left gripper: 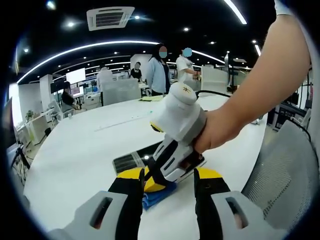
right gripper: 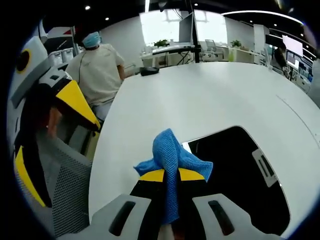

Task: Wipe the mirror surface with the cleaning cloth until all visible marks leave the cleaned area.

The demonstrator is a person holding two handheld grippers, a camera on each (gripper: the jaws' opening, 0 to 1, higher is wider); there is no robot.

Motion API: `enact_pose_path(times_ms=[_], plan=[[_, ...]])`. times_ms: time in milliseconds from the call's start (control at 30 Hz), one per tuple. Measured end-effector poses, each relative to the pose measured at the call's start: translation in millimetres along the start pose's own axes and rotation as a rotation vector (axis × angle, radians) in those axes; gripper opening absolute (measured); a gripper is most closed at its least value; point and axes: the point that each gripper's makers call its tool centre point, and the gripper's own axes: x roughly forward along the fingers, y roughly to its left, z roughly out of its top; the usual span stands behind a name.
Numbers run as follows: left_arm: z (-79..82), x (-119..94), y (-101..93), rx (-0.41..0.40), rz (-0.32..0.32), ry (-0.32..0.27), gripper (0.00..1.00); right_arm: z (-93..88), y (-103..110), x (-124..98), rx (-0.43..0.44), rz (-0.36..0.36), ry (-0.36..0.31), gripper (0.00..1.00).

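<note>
Blue, soft and loosely knitted, the cloth (right gripper: 172,160) sits pinched between the yellow-tipped jaws of the right gripper (right gripper: 171,176), which are closed tight on its middle so that a crumpled tuft stands up above them and a tail hangs down between them. In the left gripper view the same cloth (left gripper: 156,196) shows as a small blue fold under the right gripper (left gripper: 176,150), which a hand (left gripper: 220,127) holds from the right. The mirror (right gripper: 240,175) lies flat on the white table (right gripper: 210,100), near the edge closest to the person, just ahead of the cloth; its glass looks dark and reflects ceiling lights. Whether the cloth touches it cannot be told.

The left gripper (left gripper: 169,186) hangs over the near table edge with its jaws apart and nothing between them.

The cloth looks light and limp, so it should fold under any pressure; a grip on its bunched middle, as here, probably leaves enough loose fabric to spread on the glass. The mirror is likely stiff, smooth, breakable, and apt to slide on the slick tabletop. Pressing should therefore be gentle and flat, and the free gripper could steady the mirror by its frame edge.
</note>
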Motion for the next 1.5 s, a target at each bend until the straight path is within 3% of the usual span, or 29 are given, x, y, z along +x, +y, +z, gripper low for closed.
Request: enact_pose_path(times_ms=[1500], plan=[[-0.4, 0, -1.2, 0.003, -0.006, 0.002, 0.39, -20.0, -7, -23, 0.037, -0.038, 0.009, 0.04]])
